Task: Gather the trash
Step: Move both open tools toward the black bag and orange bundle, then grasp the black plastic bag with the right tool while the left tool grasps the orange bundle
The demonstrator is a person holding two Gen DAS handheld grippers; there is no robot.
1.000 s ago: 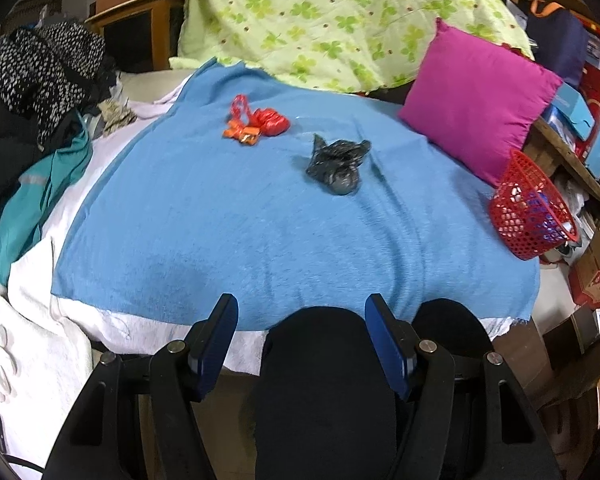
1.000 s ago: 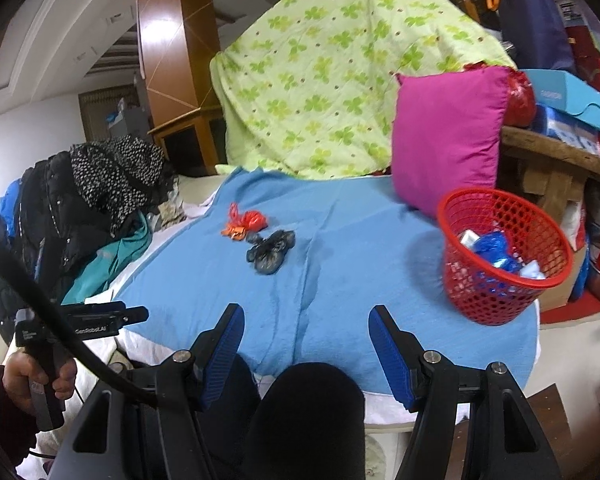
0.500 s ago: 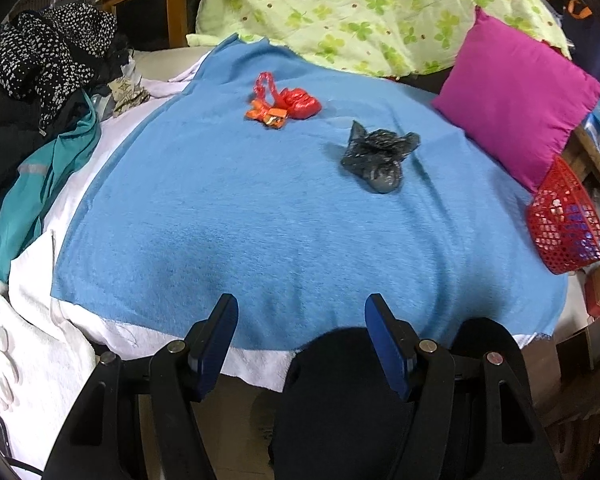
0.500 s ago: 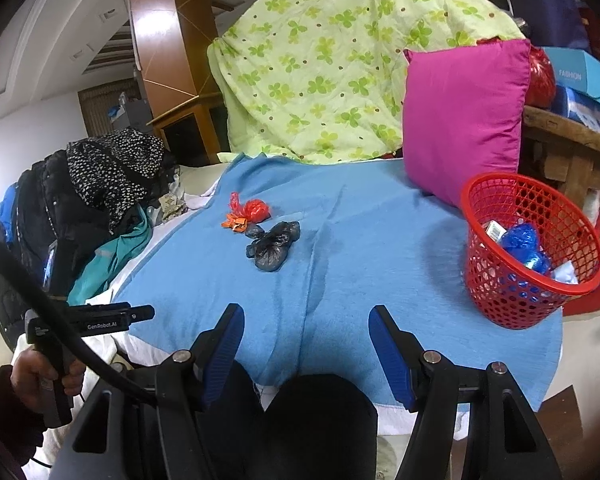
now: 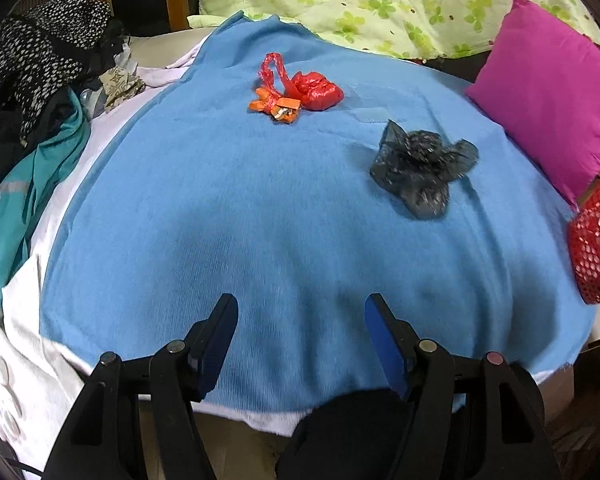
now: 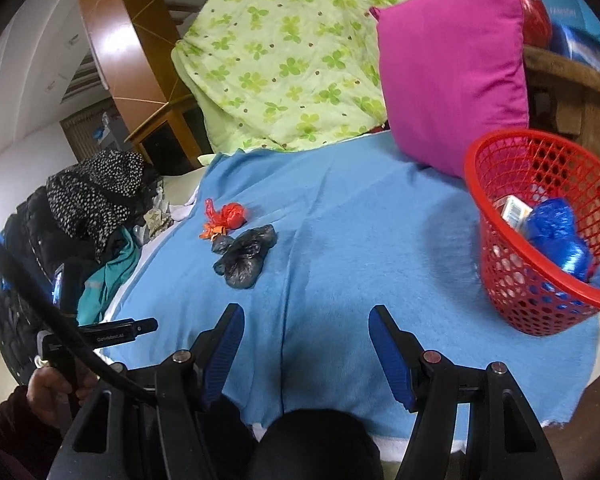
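Two handheld grippers hover at the near edge of a bed draped in a soft, finely ribbed blue blanket (image 5: 260,216), whose frayed hem gives way to a white sheet (image 5: 28,320) below. The left gripper (image 5: 300,320) holds its blue-padded jaws wide apart with nothing between them; the right gripper (image 6: 306,332) is likewise spread wide and empty. A broad stretch of bare blanket lies between both grippers and the trash.

Far across the blanket rests a crumpled red plastic bag (image 5: 314,88) with a looped handle, touching a small creased orange wrapper (image 5: 278,106). Nearer and to the right, apart from them, sits a wrinkled, glossy black plastic bag (image 5: 420,168), bunched into a lumpy knot.

A round red plastic mesh basket (image 6: 512,280) stands at the blanket's right edge, holding a shiny blue bag (image 6: 556,236) and a small printed carton (image 6: 514,210). Beside it, a plump magenta pillow (image 6: 452,68) leans upright against a green clover-print quilt (image 6: 284,60) that closes off the far side. Heaped dark spotted and teal clothing (image 5: 40,92) crowds the left edge.
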